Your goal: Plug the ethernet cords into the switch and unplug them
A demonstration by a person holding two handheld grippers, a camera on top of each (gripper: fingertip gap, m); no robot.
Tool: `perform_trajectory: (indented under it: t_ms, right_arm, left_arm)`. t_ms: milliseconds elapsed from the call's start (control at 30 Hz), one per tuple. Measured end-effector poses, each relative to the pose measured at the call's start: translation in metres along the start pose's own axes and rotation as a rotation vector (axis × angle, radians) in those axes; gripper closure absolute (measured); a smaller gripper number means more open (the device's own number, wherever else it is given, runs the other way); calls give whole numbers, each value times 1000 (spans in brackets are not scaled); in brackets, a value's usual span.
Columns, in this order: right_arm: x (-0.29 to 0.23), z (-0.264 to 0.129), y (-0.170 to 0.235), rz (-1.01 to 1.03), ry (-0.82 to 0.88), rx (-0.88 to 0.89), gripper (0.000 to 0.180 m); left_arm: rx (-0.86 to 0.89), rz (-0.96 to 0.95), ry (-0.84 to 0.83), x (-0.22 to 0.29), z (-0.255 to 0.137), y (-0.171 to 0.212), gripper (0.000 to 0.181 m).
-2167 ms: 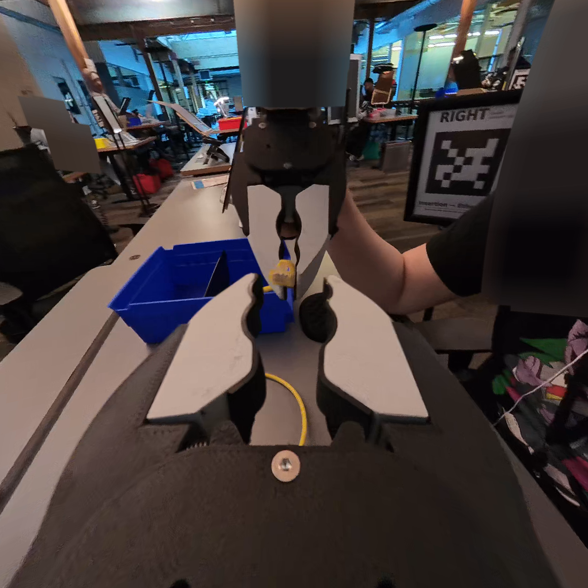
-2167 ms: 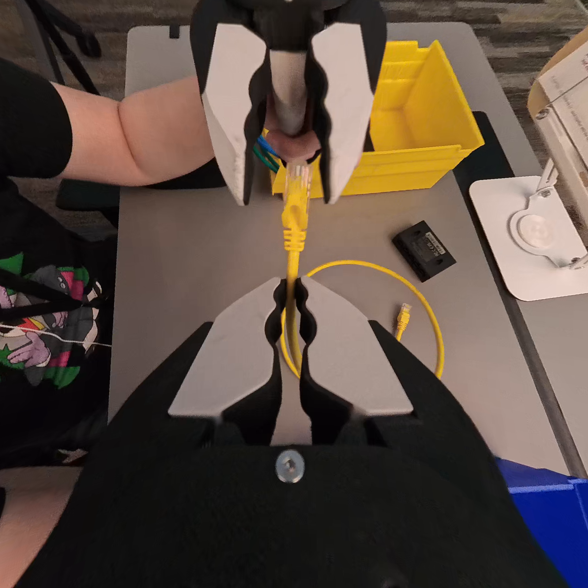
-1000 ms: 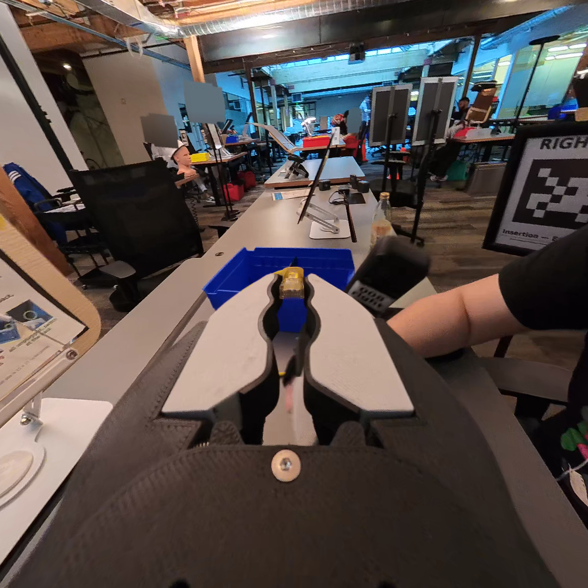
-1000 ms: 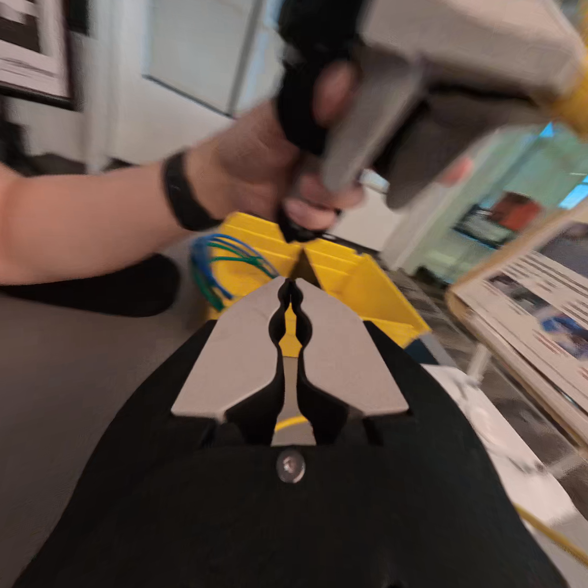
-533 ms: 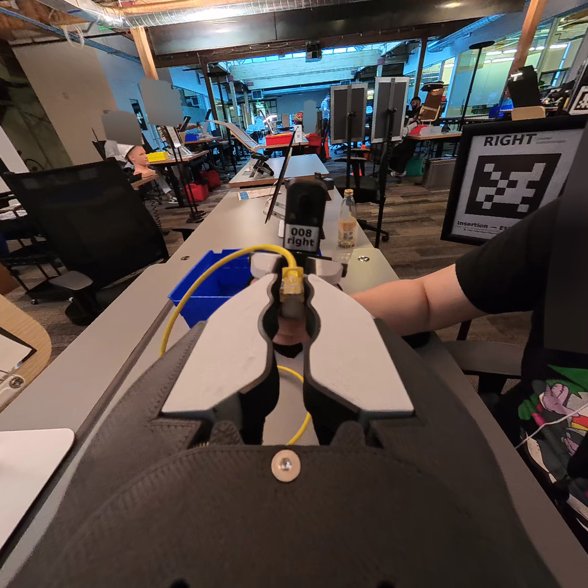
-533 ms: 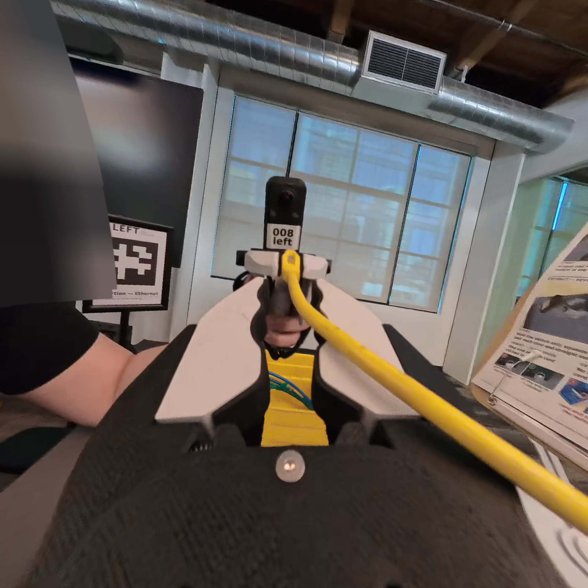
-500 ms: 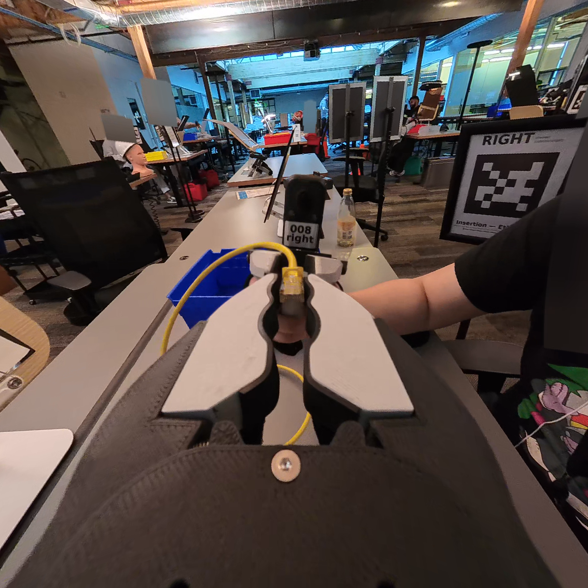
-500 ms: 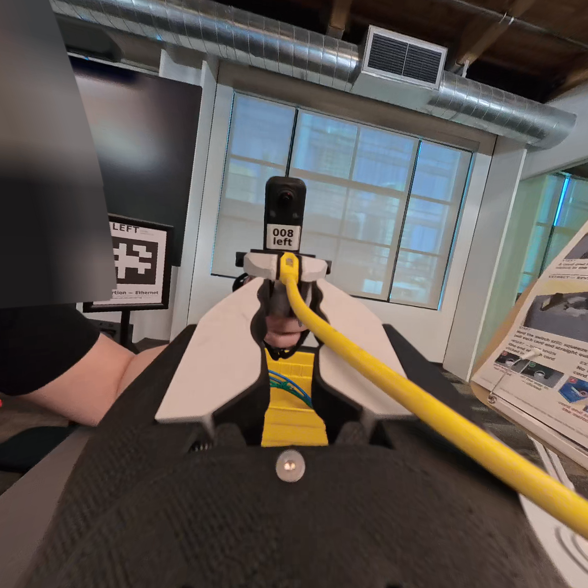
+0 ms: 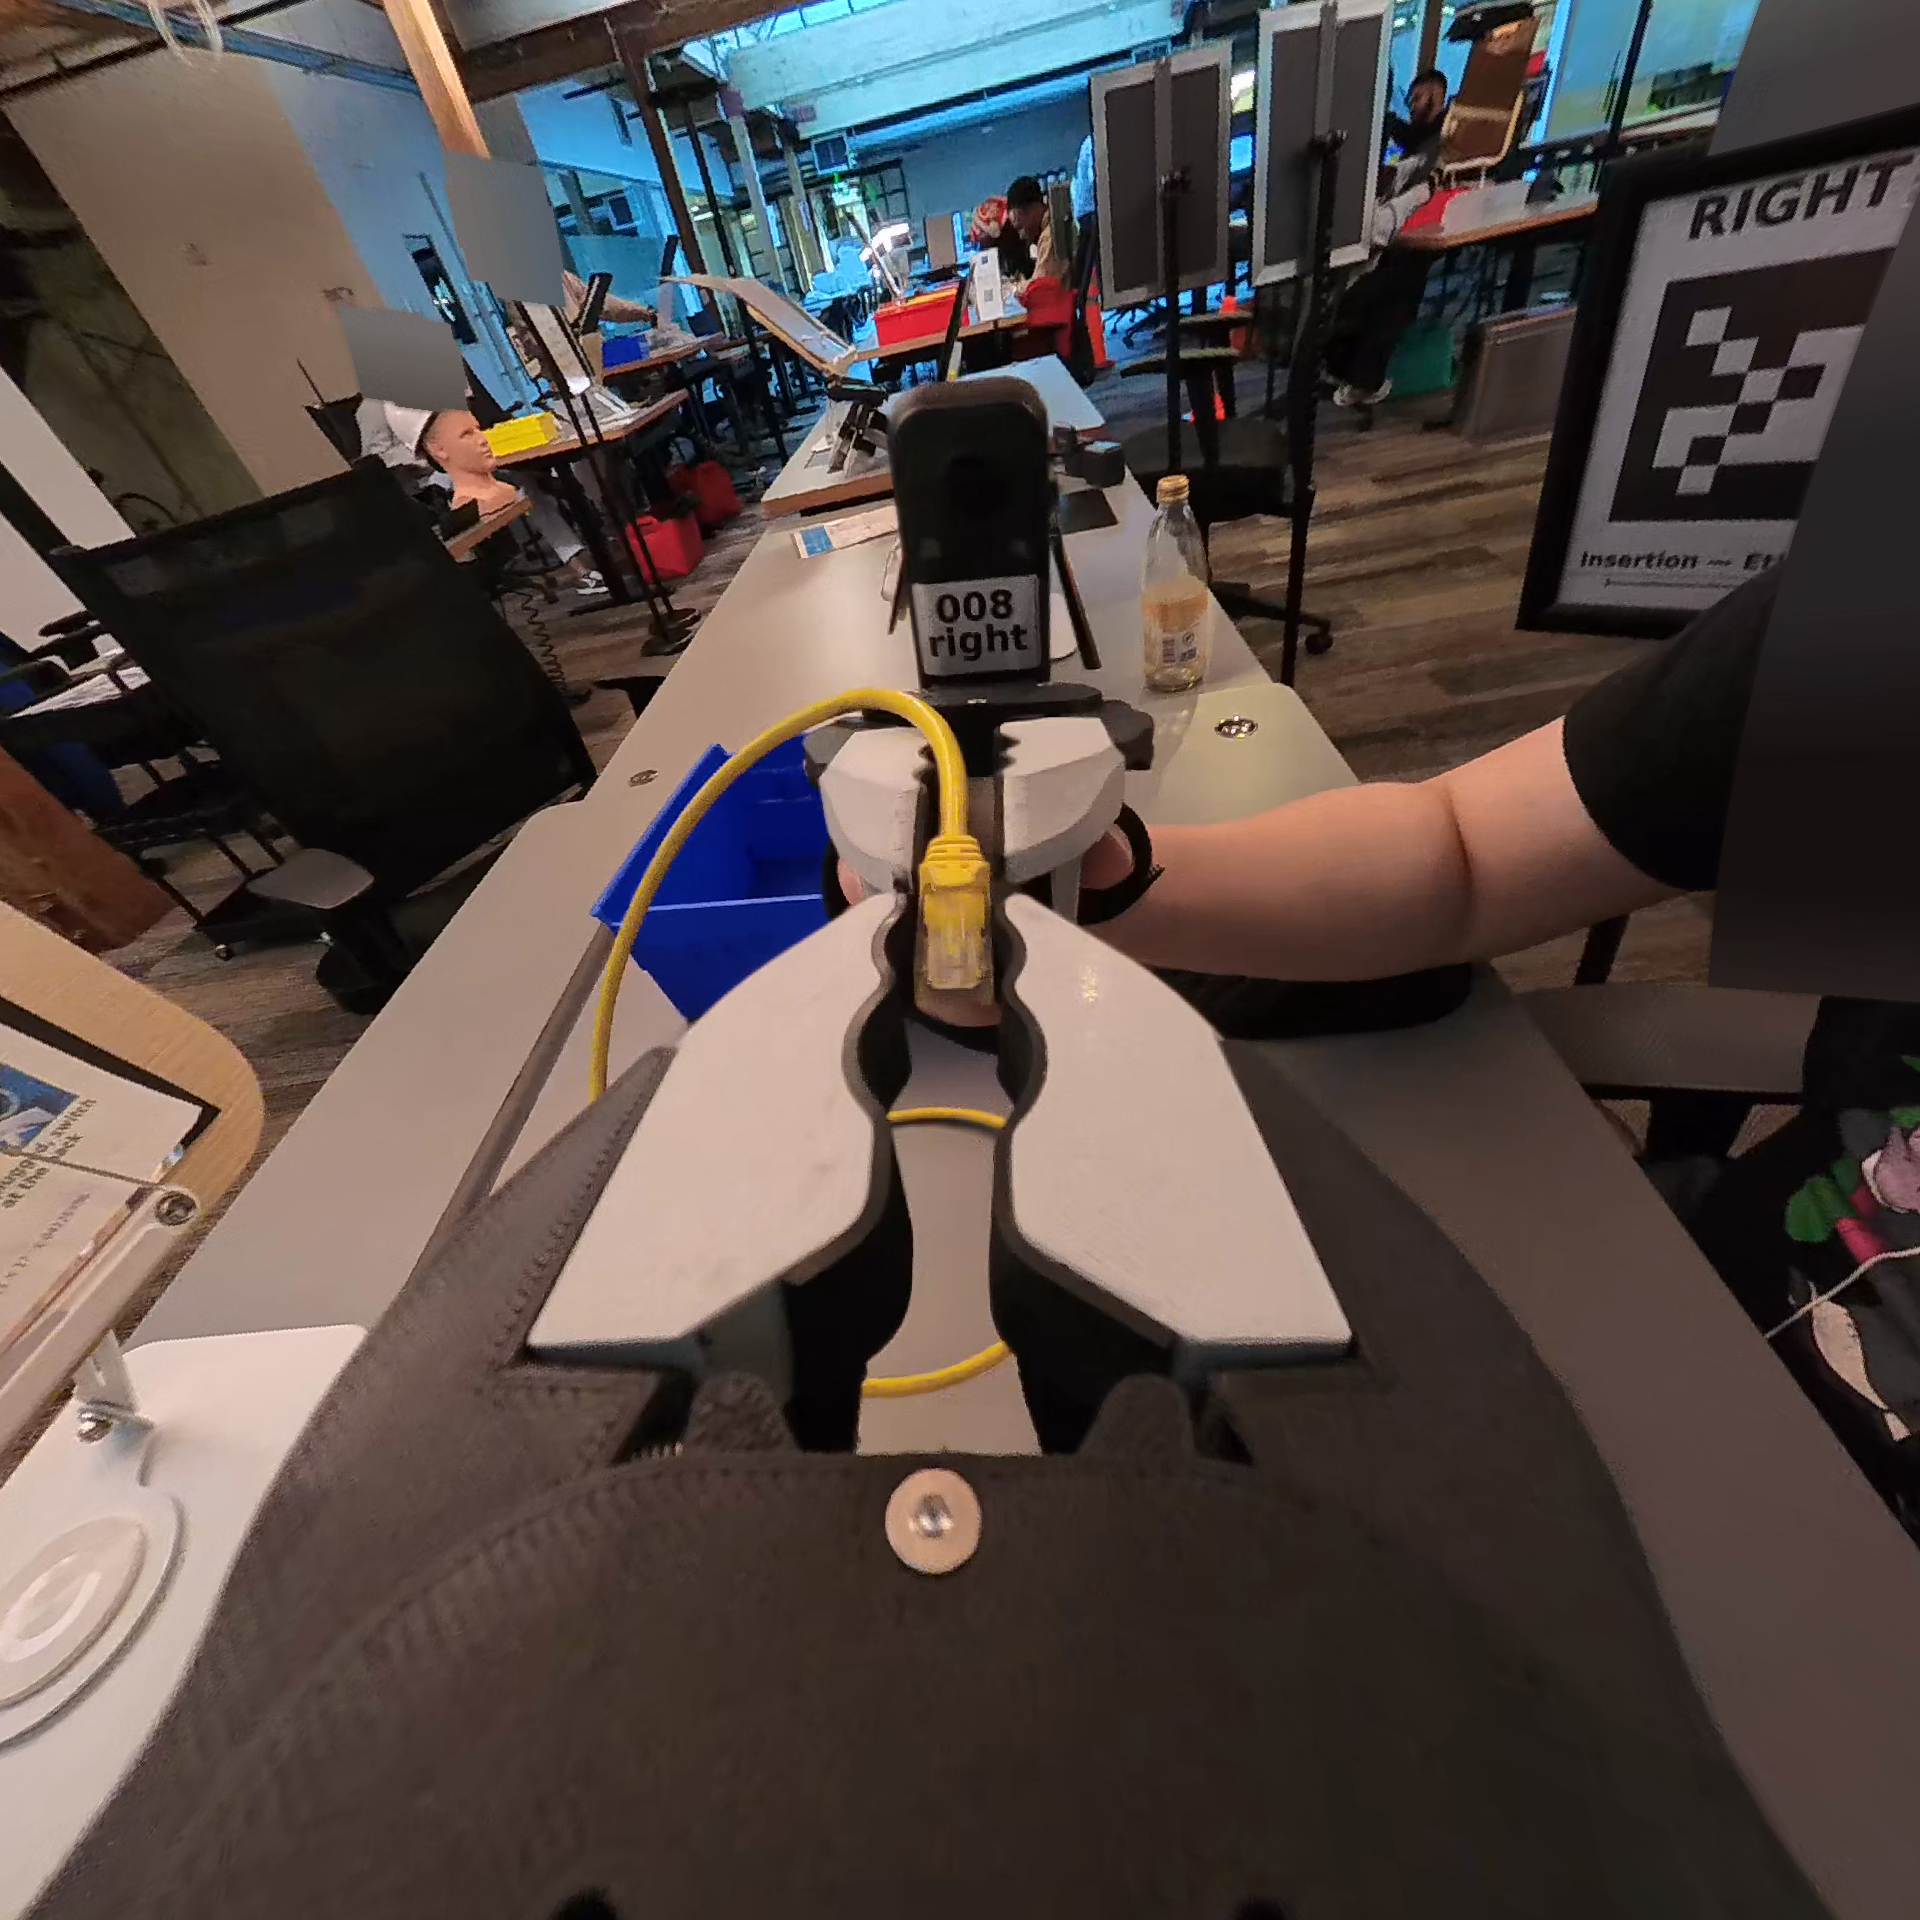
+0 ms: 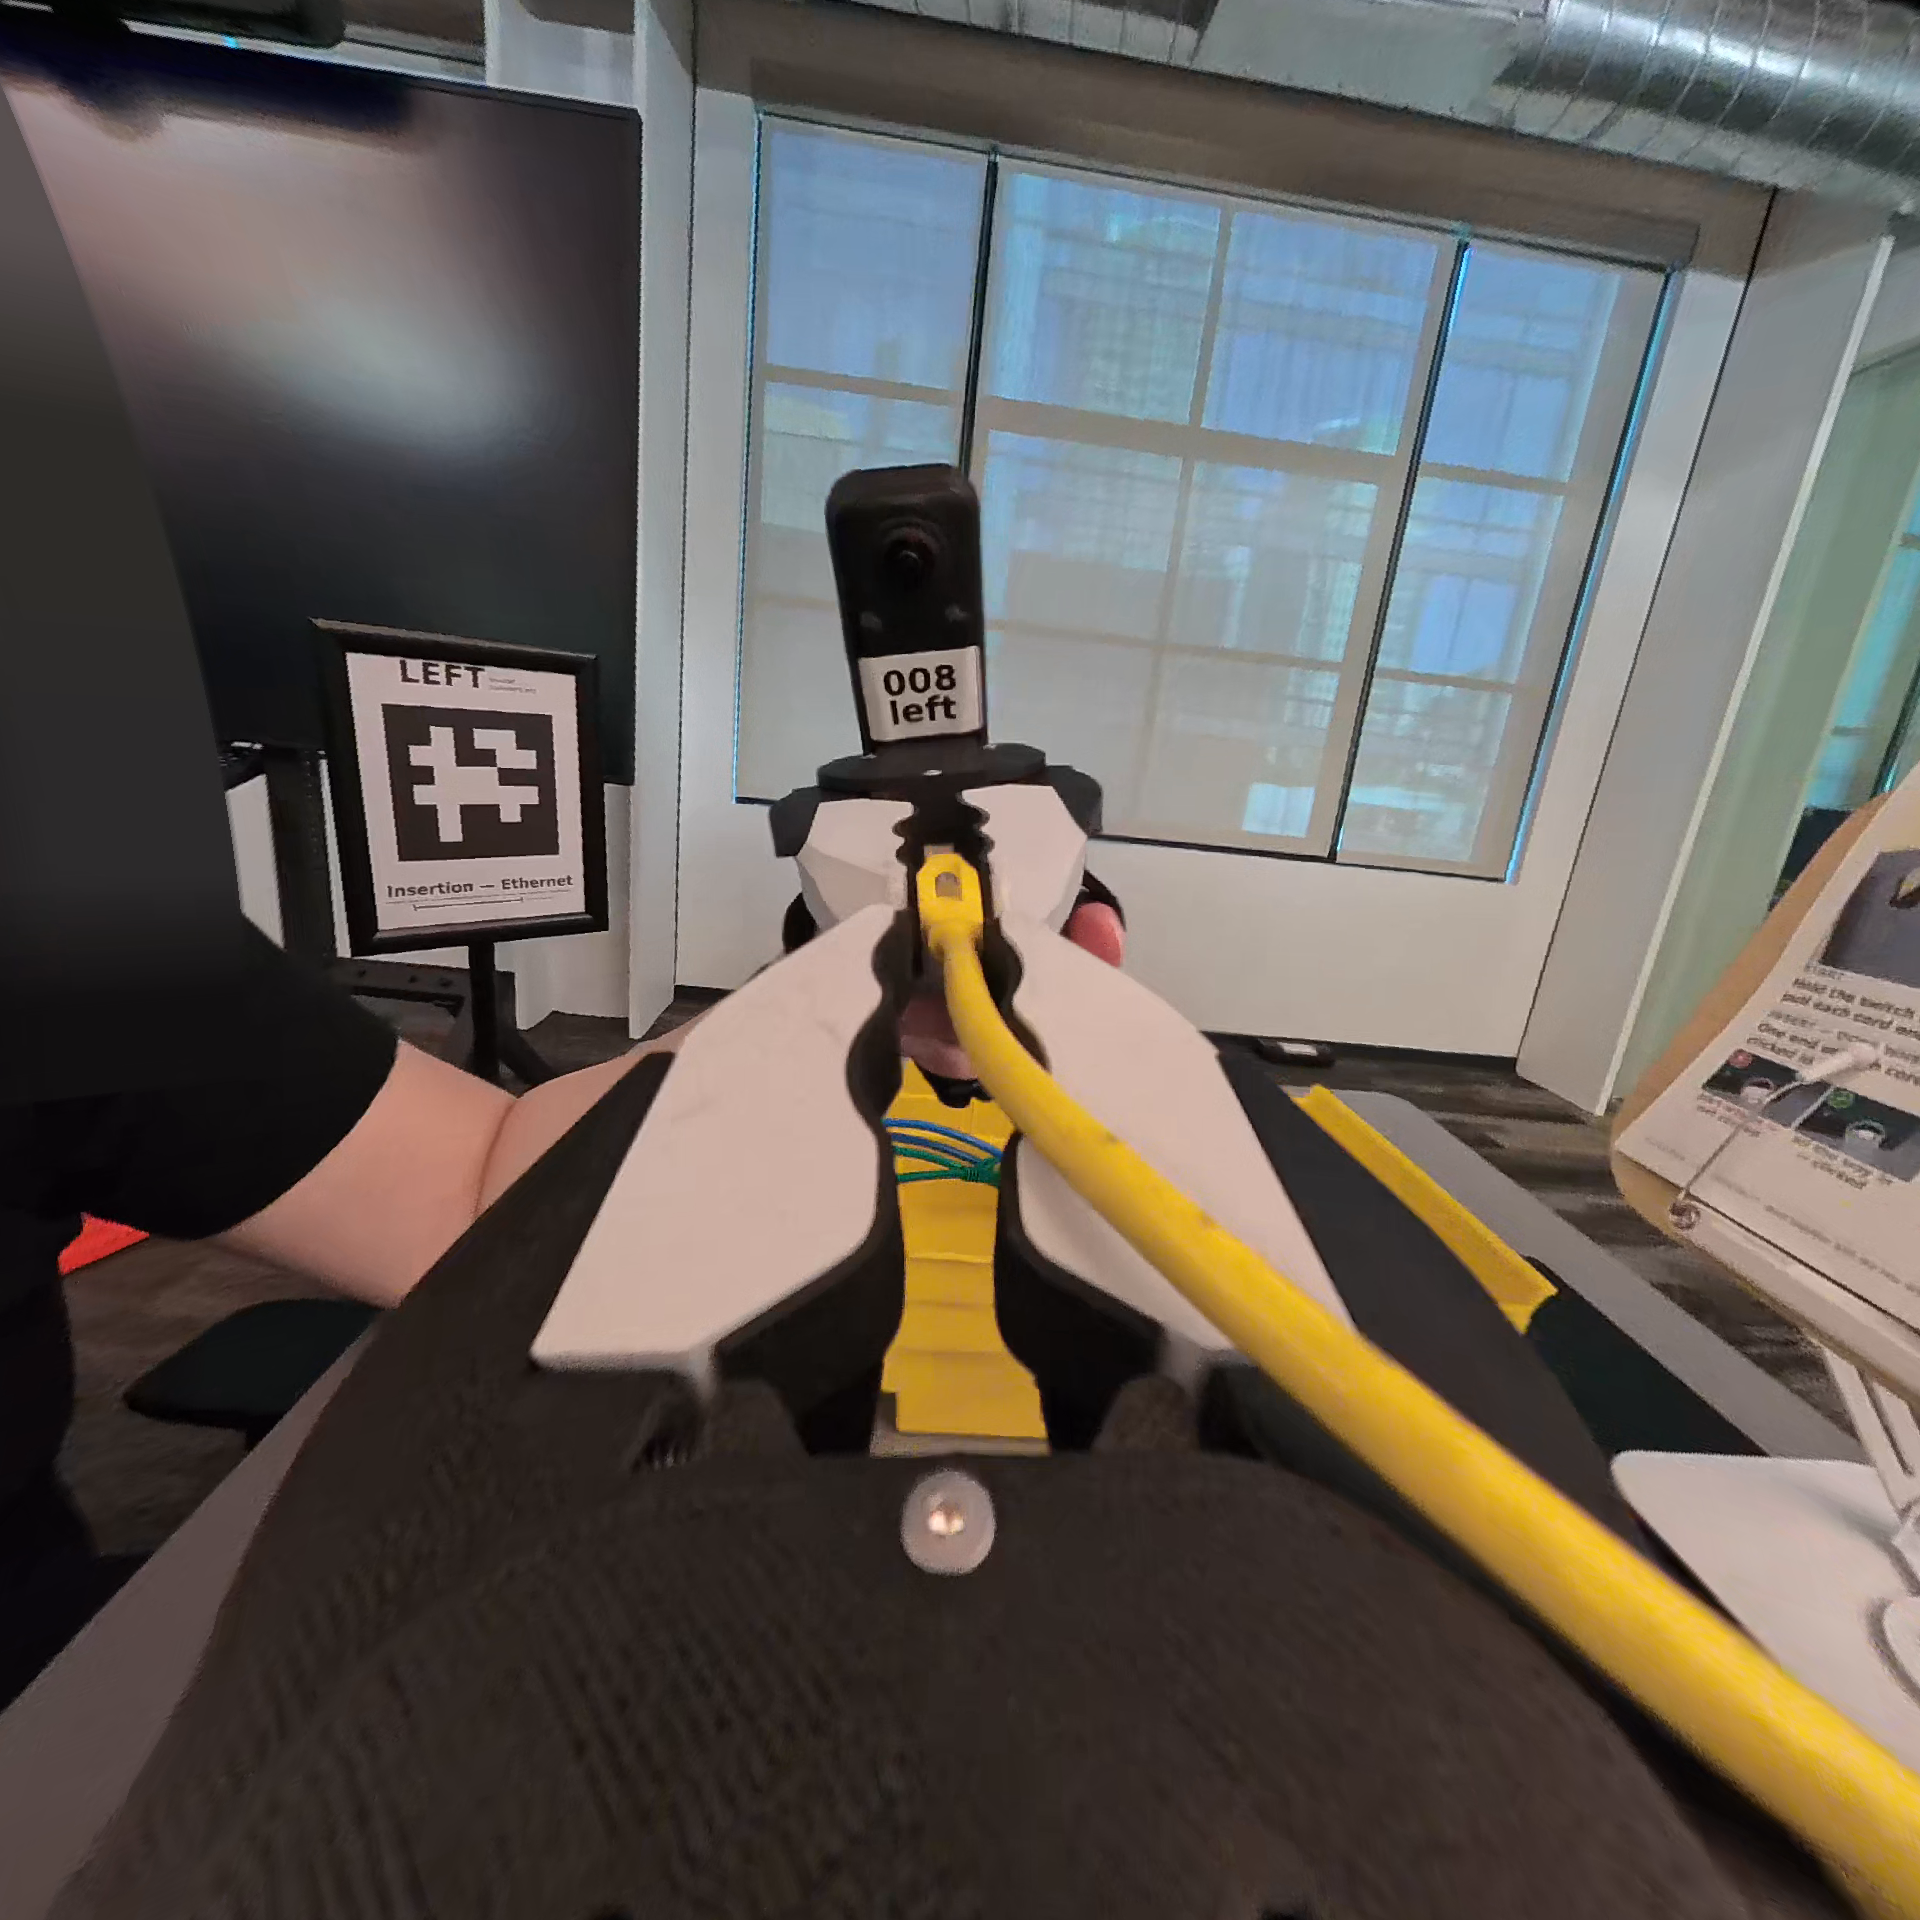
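**Yellow cord held between two facing grippers**

Left wrist view: the left gripper [image 9: 954, 951], with pale grey fingers on a black body, is seen closed on the clear-tipped yellow plug [image 9: 954, 925] of a yellow ethernet cord [image 9: 665, 862]. The right gripper [image 9: 961, 800] is faced head-on just beyond it, its fingers pressed together on the same cord right behind the plug's boot. From there the cord is looped up and to the left, then down to the grey table [image 9: 436, 1101], and a further stretch of it lies on the tabletop under the left gripper. A blue plastic bin [image 9: 727, 883] stands on the table behind the grippers, and a glass bottle [image 9: 1174, 592] farther back.

Right wrist view: the cord [image 10: 1247, 1247] is seen running from the lower right up through the right gripper [image 10: 940, 945], whose fingers are clamped on it. The plug end [image 10: 943, 883] is held in the tips of the left gripper [image 10: 940, 852] opposite. A yellow plastic bin [image 10: 961, 1320] with coiled blue and green cords [image 10: 940, 1153] is visible below, between the fingers. The switch is not seen in either view.
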State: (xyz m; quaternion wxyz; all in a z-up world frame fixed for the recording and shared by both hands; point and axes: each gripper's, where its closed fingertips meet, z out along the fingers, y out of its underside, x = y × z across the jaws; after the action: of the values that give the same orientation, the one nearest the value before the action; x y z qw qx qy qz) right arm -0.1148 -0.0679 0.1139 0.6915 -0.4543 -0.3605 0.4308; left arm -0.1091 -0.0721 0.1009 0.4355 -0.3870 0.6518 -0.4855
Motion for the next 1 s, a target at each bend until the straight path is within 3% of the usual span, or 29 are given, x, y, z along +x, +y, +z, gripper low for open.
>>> perform_trajectory:
  t_ms: [467,500,567,700,767,1000]
  right_arm:
    - [-2,-6,7,-206,31,-186,168]
    - [-1,-7,6,-227,47,-194,168]
    - [4,-12,-1,-259,81,-199,168]
    - [10,-31,-33,-296,142,-156,169]
    - [7,-40,-50,-326,154,-142,168]
    - [-5,-59,-83,-397,162,-120,169]
  left_arm:
    - [-43,2,-2,0,7,9,168]
    - [-39,-6,-26,-4,7,9,164]
    - [-75,-38,-111,-19,2,15,132]
    - [-269,-123,-441,-73,-16,55,123]
    - [-387,-203,-521,-88,-13,89,115]
    - [-740,-297,-460,-131,14,180,125]
